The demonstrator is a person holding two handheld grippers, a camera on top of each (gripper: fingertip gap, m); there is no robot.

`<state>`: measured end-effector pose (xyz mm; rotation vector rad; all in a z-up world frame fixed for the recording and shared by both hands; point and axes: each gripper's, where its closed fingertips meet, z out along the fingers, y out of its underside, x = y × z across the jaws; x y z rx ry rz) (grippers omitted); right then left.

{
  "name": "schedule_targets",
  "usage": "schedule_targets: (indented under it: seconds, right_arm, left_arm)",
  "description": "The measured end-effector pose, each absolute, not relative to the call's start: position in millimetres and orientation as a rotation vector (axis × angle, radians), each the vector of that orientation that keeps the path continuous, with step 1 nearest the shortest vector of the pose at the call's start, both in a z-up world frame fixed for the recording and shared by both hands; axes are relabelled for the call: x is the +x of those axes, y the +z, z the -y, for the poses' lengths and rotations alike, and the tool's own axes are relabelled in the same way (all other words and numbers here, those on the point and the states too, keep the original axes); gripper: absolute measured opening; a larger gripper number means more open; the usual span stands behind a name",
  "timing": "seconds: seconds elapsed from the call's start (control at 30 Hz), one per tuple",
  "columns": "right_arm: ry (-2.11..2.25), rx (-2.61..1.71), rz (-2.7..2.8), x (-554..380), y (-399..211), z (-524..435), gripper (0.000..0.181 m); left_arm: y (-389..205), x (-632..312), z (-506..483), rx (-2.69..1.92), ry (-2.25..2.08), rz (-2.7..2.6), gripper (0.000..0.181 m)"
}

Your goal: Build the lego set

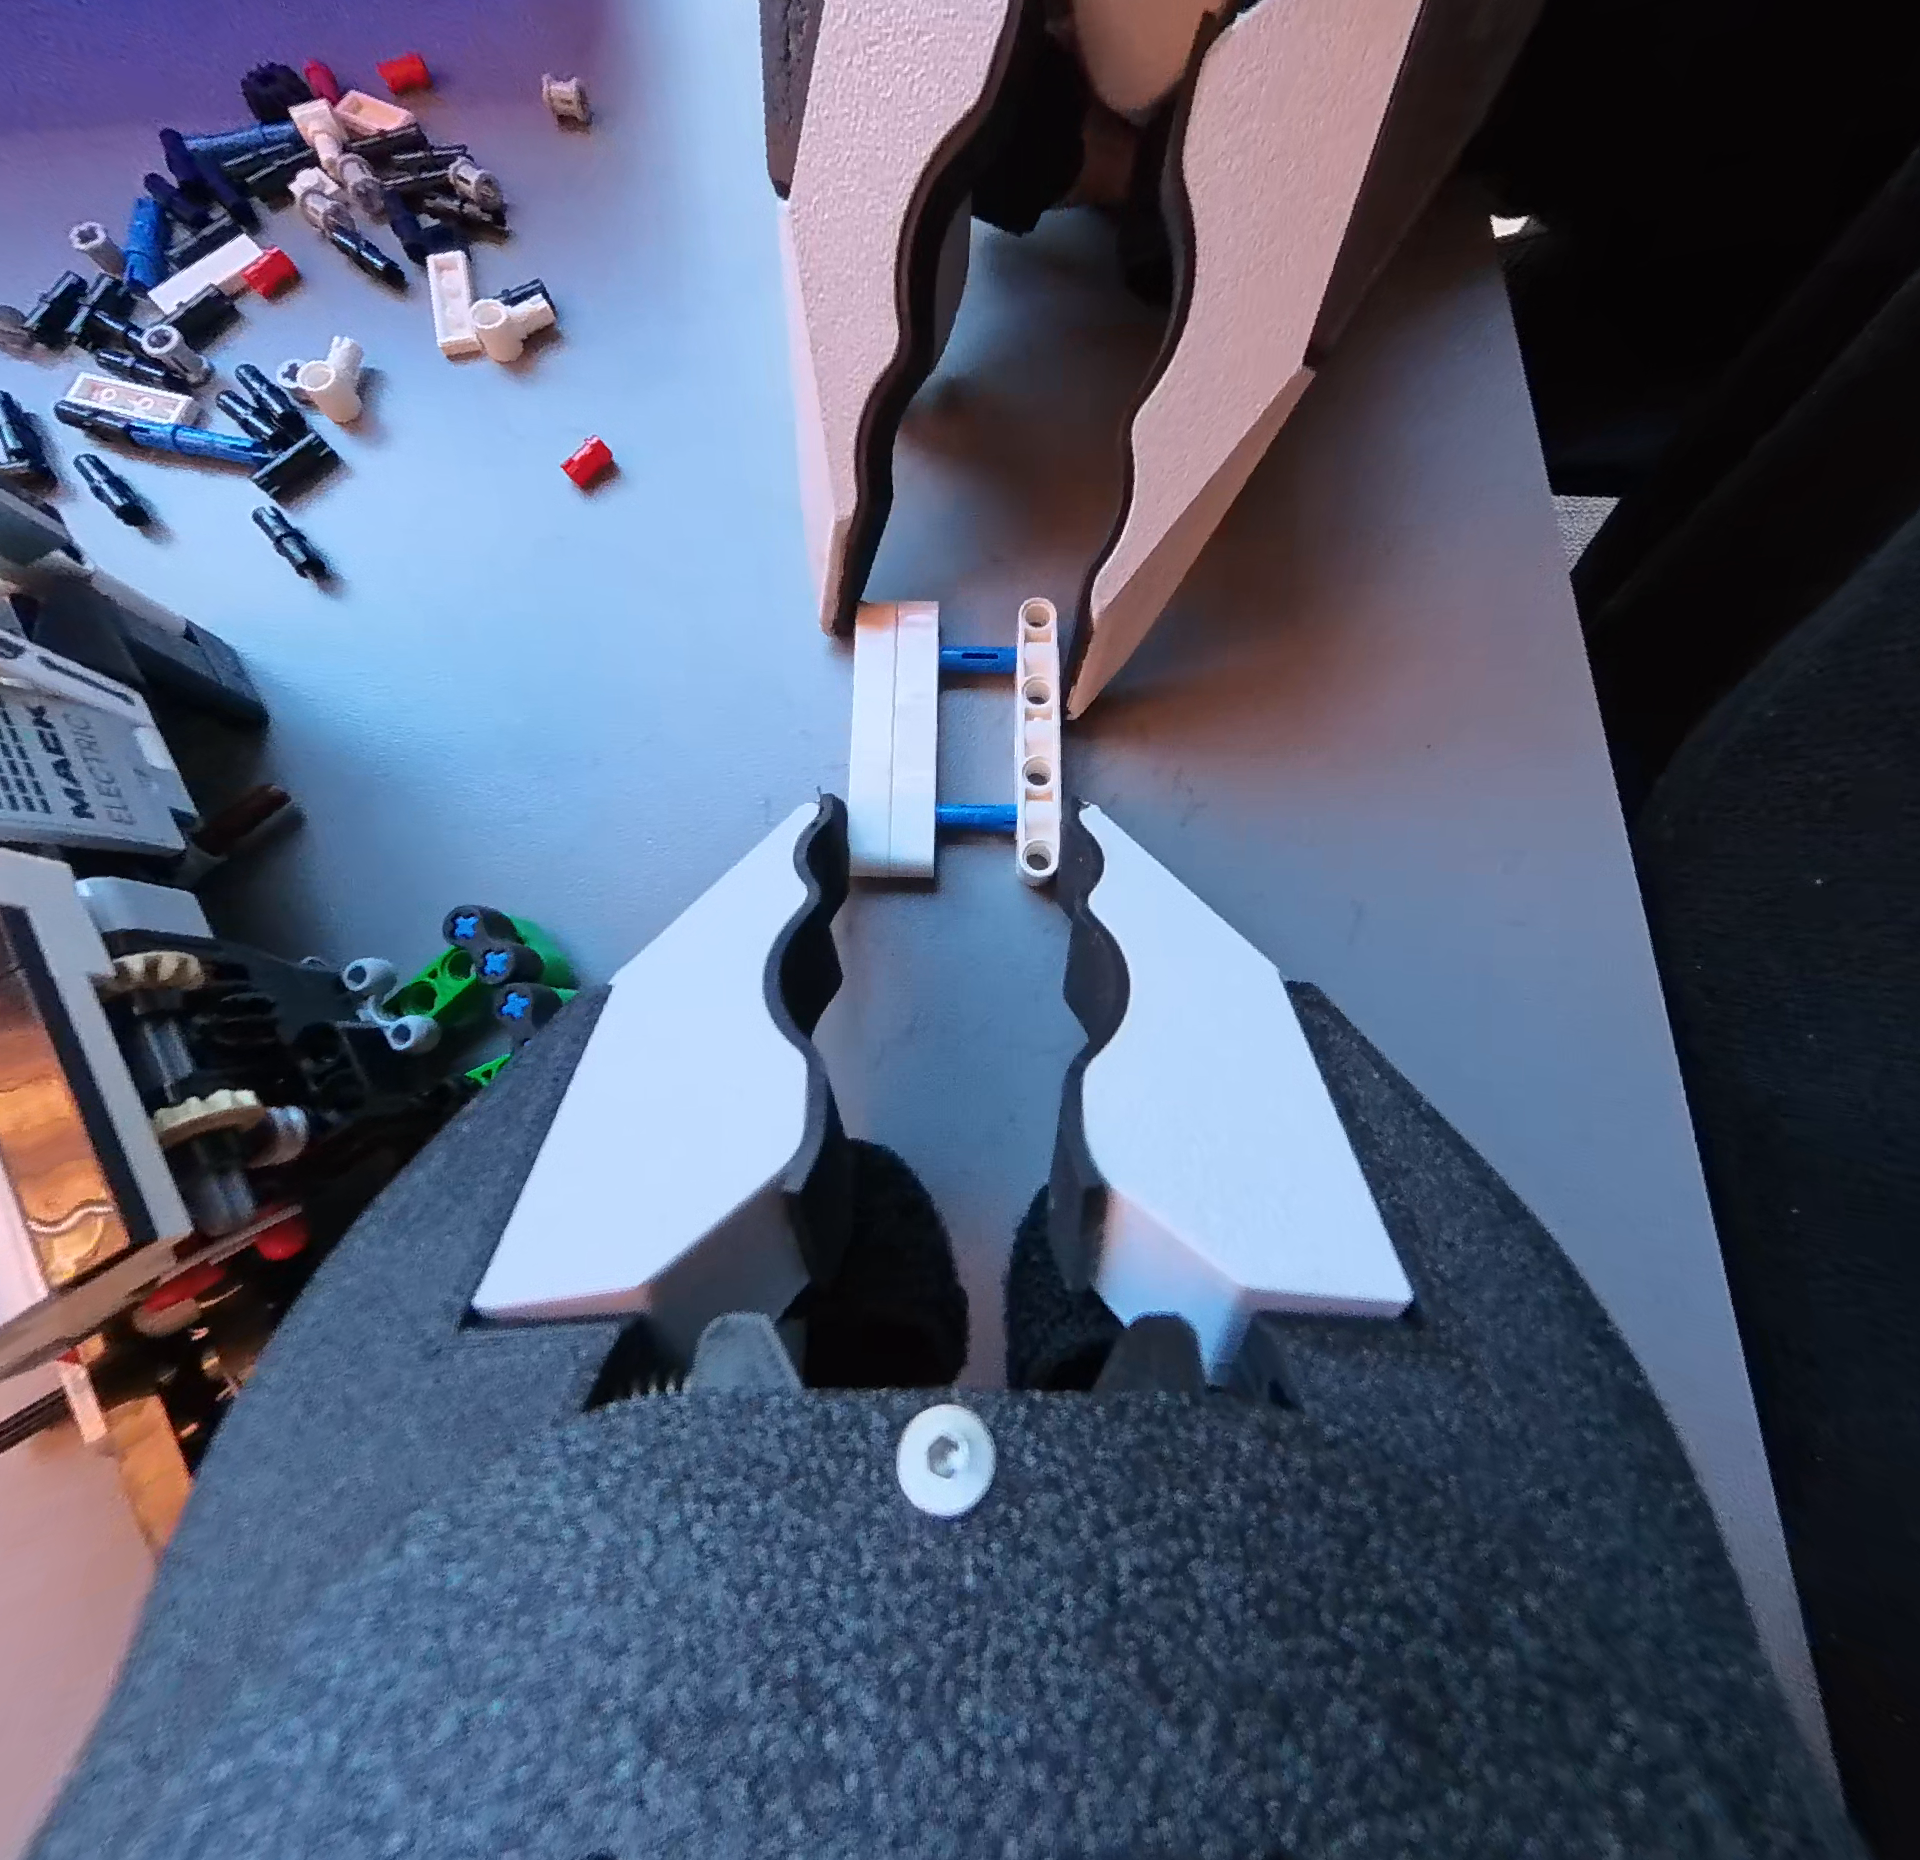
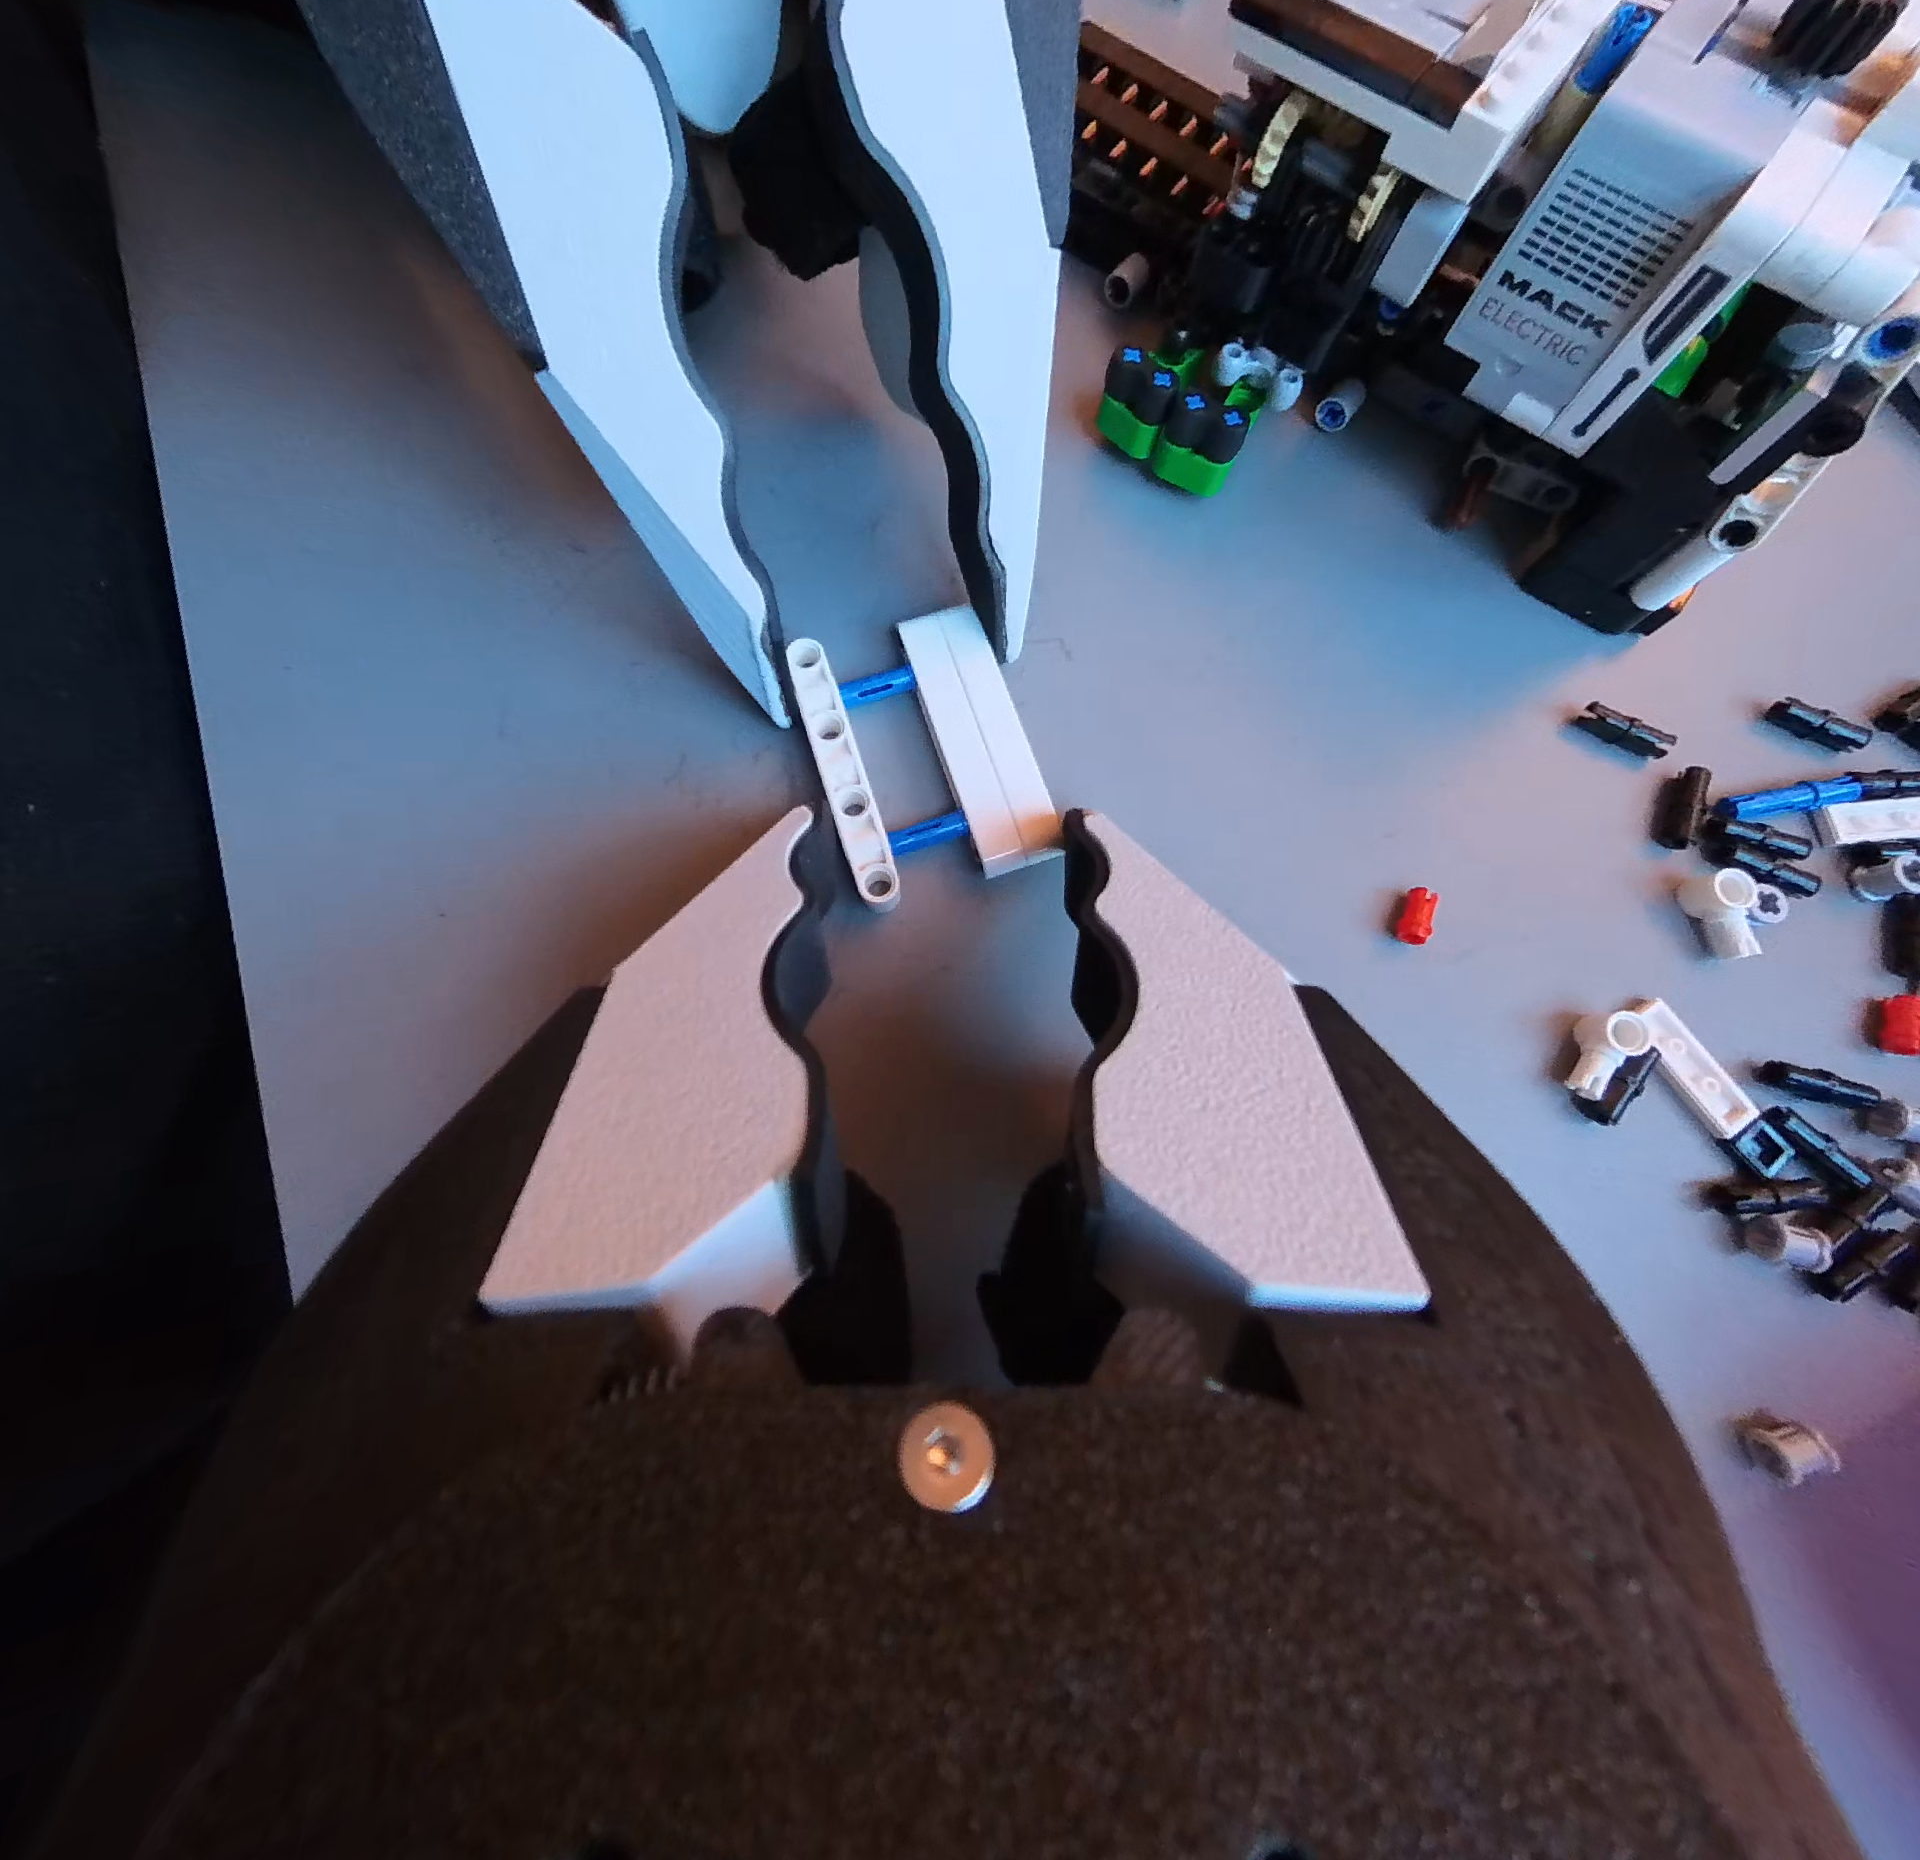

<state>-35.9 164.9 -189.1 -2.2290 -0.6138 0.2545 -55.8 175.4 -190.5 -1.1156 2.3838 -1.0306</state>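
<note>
A small white assembly lies on the grey table [image 1: 644, 667]: a flat white panel [image 1: 894, 740] and a white holed beam [image 1: 1037, 740] joined by two blue pins [image 1: 977, 816], with a gap between them. My left gripper [image 1: 956, 818] brackets its near end, one fingertip on the panel and one on the beam. My right gripper [image 1: 964, 667] comes from the opposite side and clamps the far end the same way. The right wrist view shows the panel [image 2: 982, 740], the beam [image 2: 844, 771], my right gripper [image 2: 940, 823] and my left gripper [image 2: 888, 678].
A half-built grey and black truck model [image 2: 1558, 252] stands nearby, with a green and black sub-assembly [image 2: 1179, 418] beside it. Several loose pins and connectors [image 1: 260, 252] lie scattered, and a red piece [image 1: 589, 460] lies apart. The table edge [image 1: 1558, 667] runs close by the assembly. Only a small space, under 4 cm, lies between the two pairs of fingers. Between my right fingertips and the red piece [image 1: 589, 460] there is roughly 6 cm. It turns up in the right wrist view [image 2: 1414, 911] as well.
</note>
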Motion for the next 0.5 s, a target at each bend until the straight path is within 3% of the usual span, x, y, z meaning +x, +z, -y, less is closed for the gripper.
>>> schedule_targets:
  seconds: [0.5]
  right_arm:
    - [0.307, -2.229, 0.621, -39.4, -188.6, -163.2, 0.042]
  left_arm:
    - [-190.4, -56.1, -171.6, -1.094, -1.039, -2.382, 0.039]
